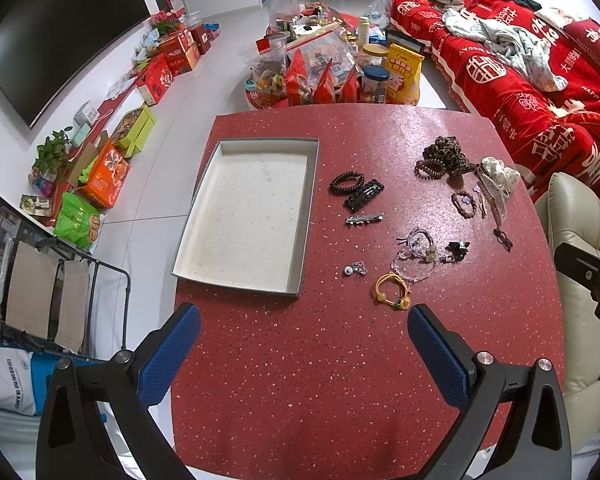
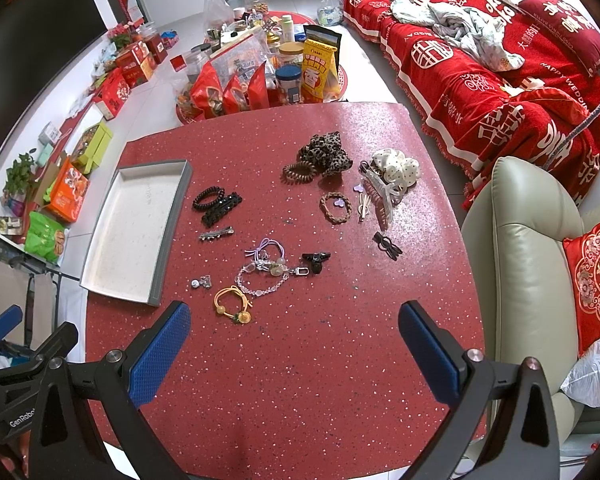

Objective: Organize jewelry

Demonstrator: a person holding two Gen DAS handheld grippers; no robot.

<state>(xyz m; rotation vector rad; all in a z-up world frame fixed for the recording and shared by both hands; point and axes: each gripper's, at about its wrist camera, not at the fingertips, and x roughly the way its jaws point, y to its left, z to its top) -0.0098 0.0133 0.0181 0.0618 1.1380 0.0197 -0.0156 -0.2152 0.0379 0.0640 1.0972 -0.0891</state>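
Observation:
An empty white tray with a grey rim lies on the left of the red speckled table. Hair accessories are spread to its right: black coil ties and clips, a silver clip, a yellow hair tie, a clear bead bracelet, a leopard scrunchie and a white scrunchie. My left gripper and right gripper hover open over the near table, holding nothing.
A beige leather chair stands at the table's right edge. A red-covered sofa runs behind it. A low round table with snack bags and jars sits past the far edge. Boxes line the floor at left.

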